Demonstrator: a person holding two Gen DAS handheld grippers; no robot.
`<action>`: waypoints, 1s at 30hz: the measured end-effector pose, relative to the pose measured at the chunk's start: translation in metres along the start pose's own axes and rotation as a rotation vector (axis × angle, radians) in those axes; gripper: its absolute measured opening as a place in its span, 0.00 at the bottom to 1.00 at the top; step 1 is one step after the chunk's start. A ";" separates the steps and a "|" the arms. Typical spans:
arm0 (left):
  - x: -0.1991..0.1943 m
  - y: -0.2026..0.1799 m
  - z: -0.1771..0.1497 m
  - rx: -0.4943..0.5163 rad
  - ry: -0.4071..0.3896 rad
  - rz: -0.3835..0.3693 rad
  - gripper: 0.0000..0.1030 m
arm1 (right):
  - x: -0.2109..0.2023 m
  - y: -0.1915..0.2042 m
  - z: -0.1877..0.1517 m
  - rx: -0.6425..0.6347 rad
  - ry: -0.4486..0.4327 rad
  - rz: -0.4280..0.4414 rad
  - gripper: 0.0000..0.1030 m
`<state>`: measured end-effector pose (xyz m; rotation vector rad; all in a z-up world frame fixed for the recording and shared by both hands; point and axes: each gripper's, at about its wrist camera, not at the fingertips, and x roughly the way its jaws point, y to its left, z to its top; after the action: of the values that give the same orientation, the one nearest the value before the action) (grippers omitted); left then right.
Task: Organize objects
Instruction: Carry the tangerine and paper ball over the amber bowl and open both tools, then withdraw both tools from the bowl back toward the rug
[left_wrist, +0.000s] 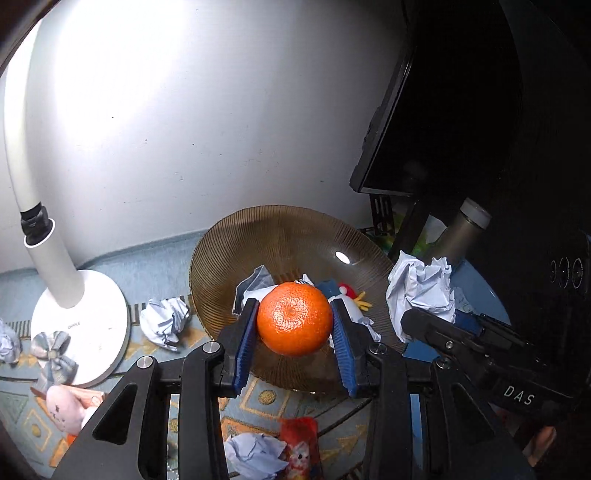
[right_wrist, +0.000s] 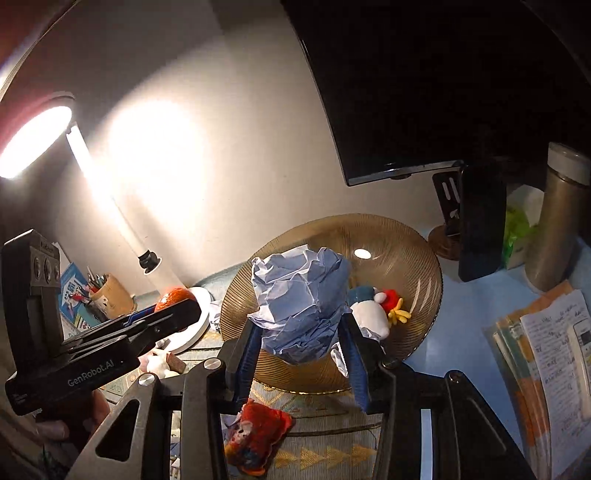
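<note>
Both hands are mid-carry here, each with something pinched: the left tool (left_wrist: 294, 324) is clamped on an orange (left_wrist: 294, 318), blue pads pressing its flanks at three and nine o'clock, and the right tool (right_wrist: 300, 325) is squeezing a crumpled blue paper ball (right_wrist: 300, 302), which bulges well above its pads. Both loads hang over the near rim of the ribbed amber glass plate (left_wrist: 280, 236), so I'd judge this the delivery step, fruit and scrap heading to wherever each belongs. The plate already holds a small stuffed toy (right_wrist: 371, 314) with a red and yellow end, plus more paper, at roughly twelve o'clock from the left tool. More crumpled paper lies on the bench, one wad (left_wrist: 164, 321) at nine o'clock near the white lamp base (left_wrist: 79, 325). Next, each load needs lowering to its spot before the grip eases, the orange gently, since it rolls. Whether the paper is meant for the plate, I can't quite tell from here.
</note>
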<state>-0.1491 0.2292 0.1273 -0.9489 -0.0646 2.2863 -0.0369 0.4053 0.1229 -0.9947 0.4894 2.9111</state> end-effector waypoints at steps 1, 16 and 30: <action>0.007 0.002 0.002 -0.010 0.005 0.004 0.54 | 0.007 0.000 0.002 -0.010 0.007 -0.010 0.41; -0.119 0.027 -0.032 -0.096 -0.188 0.080 0.88 | -0.022 0.016 -0.015 -0.051 -0.008 -0.044 0.57; -0.175 0.071 -0.180 -0.084 -0.206 0.426 0.93 | -0.047 0.114 -0.131 -0.222 0.019 0.055 0.66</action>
<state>0.0199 0.0353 0.0831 -0.8249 -0.0494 2.7905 0.0644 0.2612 0.0857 -1.0493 0.1985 3.0592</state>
